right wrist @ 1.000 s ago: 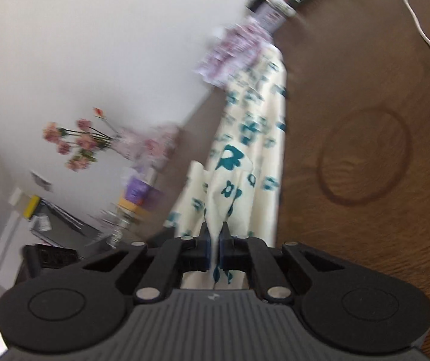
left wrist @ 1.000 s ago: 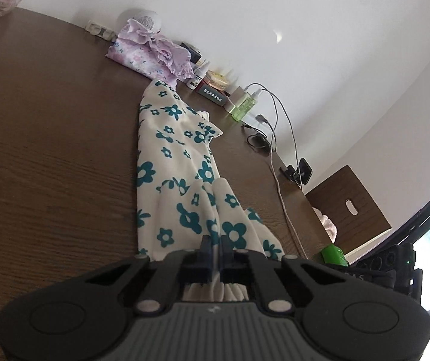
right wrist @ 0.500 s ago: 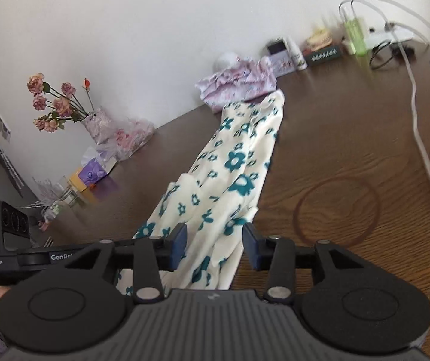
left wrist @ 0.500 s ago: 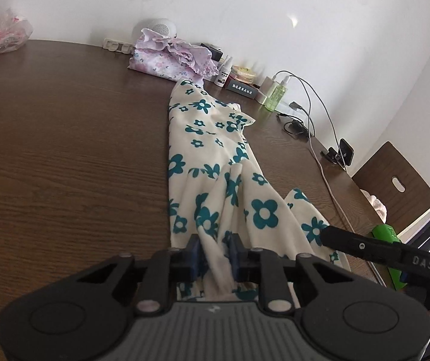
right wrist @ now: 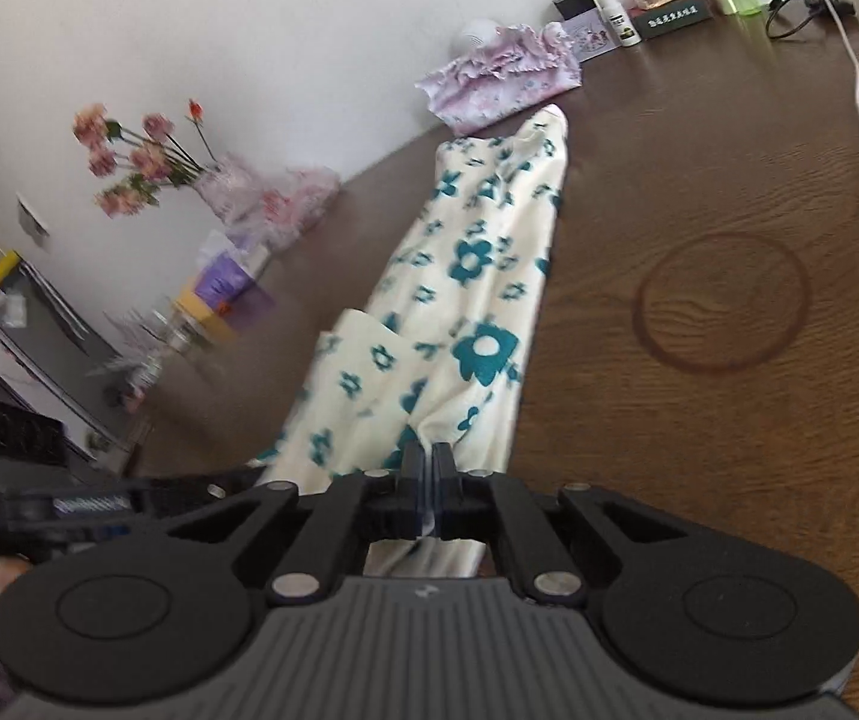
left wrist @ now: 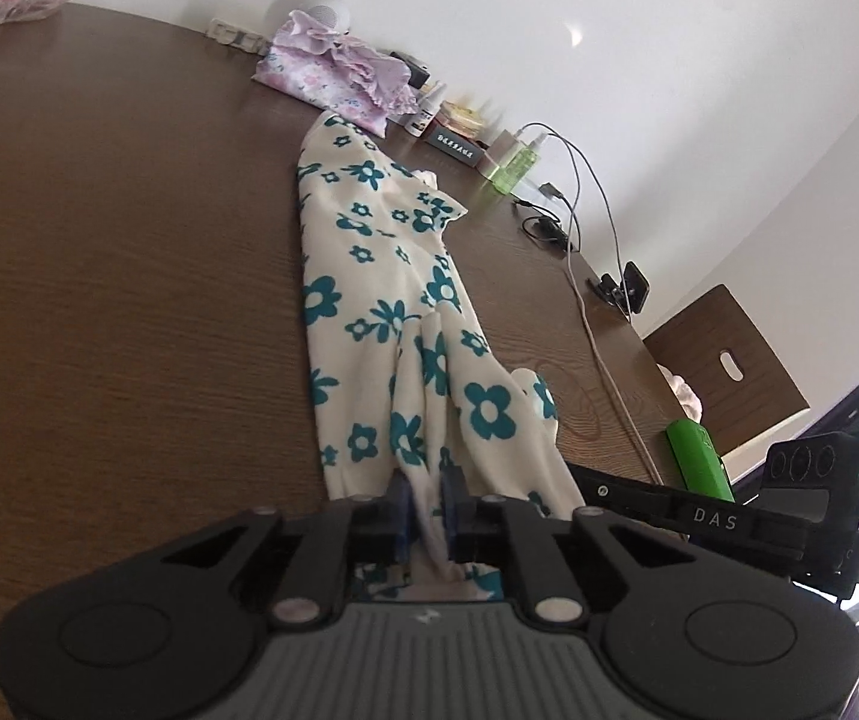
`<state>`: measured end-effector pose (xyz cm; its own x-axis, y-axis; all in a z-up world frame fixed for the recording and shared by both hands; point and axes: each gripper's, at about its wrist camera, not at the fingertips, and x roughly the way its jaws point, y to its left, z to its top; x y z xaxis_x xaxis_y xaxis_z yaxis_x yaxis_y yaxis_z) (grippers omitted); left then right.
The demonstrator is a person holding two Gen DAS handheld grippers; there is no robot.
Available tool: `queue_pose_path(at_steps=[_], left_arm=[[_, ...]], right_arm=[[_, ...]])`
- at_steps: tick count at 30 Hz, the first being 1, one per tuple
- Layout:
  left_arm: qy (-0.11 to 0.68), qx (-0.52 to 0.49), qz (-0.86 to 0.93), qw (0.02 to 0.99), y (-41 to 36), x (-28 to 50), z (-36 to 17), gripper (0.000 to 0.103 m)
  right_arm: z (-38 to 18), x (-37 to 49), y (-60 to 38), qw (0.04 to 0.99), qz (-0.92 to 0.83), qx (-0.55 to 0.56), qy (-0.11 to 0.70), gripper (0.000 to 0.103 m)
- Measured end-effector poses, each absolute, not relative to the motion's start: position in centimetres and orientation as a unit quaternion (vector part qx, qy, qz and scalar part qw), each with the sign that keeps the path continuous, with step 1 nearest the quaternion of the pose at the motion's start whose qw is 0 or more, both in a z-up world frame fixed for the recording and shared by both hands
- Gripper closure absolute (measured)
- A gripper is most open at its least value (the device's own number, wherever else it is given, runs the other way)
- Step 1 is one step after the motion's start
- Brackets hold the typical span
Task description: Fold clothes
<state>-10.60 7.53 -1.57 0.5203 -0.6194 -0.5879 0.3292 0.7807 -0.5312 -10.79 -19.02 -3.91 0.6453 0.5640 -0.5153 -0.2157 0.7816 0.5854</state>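
The tabletop (left wrist: 99,276) carries the garment (left wrist: 381,300), a long cream cloth with teal flowers. It lies in a narrow strip from the near edge toward the far edge, where its tip meets a pink garment (left wrist: 339,81).

Handling: the cloth looks light, thin and limp. It will drape and bunch, and should not slip from firm pads. Take hold at the near hem, one point on each side, so the strip lifts evenly.

The left gripper (left wrist: 426,504) pinches a bunched pleat of the near hem; its jaws have just been closing, cloth between them. The right gripper (right wrist: 427,480) is pressed almost together on a thin fold of the same hem.

Hidden or unclear: both gripper bodies cover the hem's end, so how deep each bite sits cannot be told. The garment type is uncertain. The right view is blurred at left. The cable (left wrist: 597,324) runs off behind the gripper.
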Motion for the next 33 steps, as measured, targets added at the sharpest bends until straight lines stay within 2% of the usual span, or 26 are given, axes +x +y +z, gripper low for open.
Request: queue_pose_path(at_steps=[3,5,7,12,14,15,16,18,23,24,25,28,33], left_arm=[[0.354,-0.119,-0.299,0.878,7.3,-11.2,1.4,0.089],[0.321,-0.089,-0.329,0.884,6.3,-11.4,3.2,0.077],[0.296,-0.053,-0.36,0.883,4.5,-11.3,4.3,0.072],[0.322,0.036,-0.371,0.87,-0.1,-9.8,2.2,0.073],[0.346,0.043,-0.343,0.872,-0.3,-9.1,0.5,0.075],[0.352,0.041,-0.331,0.874,0.0,-8.9,-0.3,0.075],[0.353,0.024,-0.332,0.874,0.7,-9.0,-0.8,0.075],[0.351,0.0,-0.332,0.875,1.7,-9.2,-1.6,0.075],[0.343,0.001,-0.327,0.881,1.8,-9.7,-1.7,0.075],[0.342,0.002,-0.325,0.881,1.7,-9.7,-1.6,0.075],[0.342,0.002,-0.325,0.882,1.7,-9.8,-1.6,0.075],[0.335,-0.003,-0.327,0.883,1.8,-9.9,-1.6,0.075],[0.328,-0.024,-0.332,0.884,2.7,-10.0,-0.8,0.071]], right_arm=[[-3.4,-11.2,-18.1,0.888,0.213,0.204,0.352,0.1],[-3.1,-11.6,-17.3,0.899,0.21,0.168,0.345,0.1],[-2.8,-11.9,-16.9,0.905,0.21,0.147,0.338,0.099],[-2.1,-12.0,-16.5,0.914,0.214,0.122,0.323,0.099],[-2.1,-12.1,-16.4,0.917,0.206,0.109,0.325,0.095],[-1.8,-12.4,-16.6,0.919,0.2,0.109,0.321,0.089],[-1.4,-12.6,-17.1,0.922,0.196,0.116,0.312,0.078],[-0.8,-12.8,-18.1,0.925,0.192,0.14,0.296,0.07],[-2.0,-9.5,-18.9,0.913,0.165,0.184,0.324,0.072],[-2.2,-9.2,-18.5,0.911,0.172,0.184,0.325,0.087],[-2.3,-8.8,-18.1,0.909,0.179,0.185,0.327,0.097],[-1.9,-8.4,-17.5,0.908,0.214,0.189,0.308,0.099],[-4.0,-6.5,-18.5,0.879,0.221,0.253,0.339,0.099]])
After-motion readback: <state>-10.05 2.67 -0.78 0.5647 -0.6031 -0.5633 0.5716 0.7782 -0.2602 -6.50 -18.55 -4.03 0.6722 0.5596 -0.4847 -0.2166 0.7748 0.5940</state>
